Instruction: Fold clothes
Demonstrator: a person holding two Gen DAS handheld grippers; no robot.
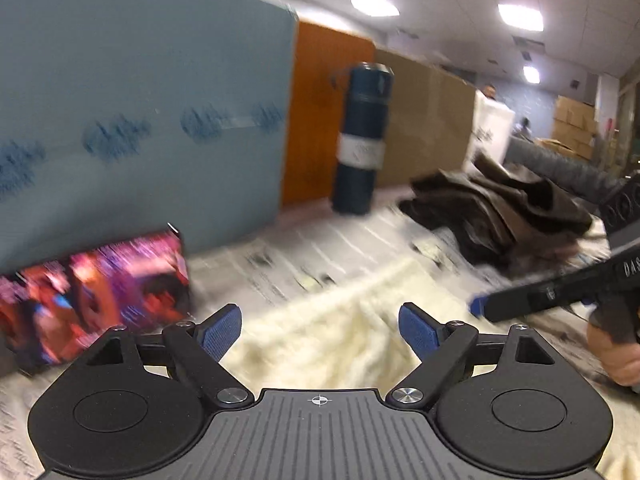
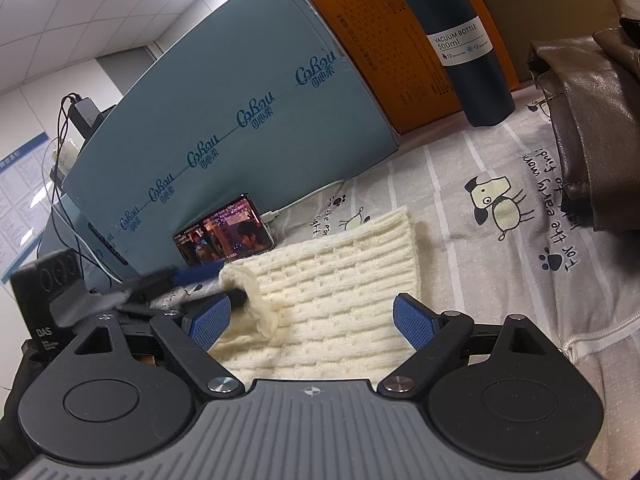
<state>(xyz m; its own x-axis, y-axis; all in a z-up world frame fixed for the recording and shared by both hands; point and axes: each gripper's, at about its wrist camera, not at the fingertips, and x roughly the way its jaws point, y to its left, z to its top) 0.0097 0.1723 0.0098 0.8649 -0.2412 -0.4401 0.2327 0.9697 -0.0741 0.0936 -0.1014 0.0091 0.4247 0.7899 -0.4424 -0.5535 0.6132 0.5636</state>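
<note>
Jaws released on both the left gripper and right gripper. The cream knit lies near-centre on the sheet (left corner curled up). A careless grab there could bunch it.

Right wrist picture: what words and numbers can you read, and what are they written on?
"VACUUM BOTTLE 500ml": white label on the dark blue bottle; the smaller line under it is too small.
"Cobou", repeated: the blue box; the characters beneath are too small to read.
"for the early": the cartoon dog bedsheet; the rest is unclear.
"DAS": the black device at left.
Orange box print and wall poster: too small to read.
</note>
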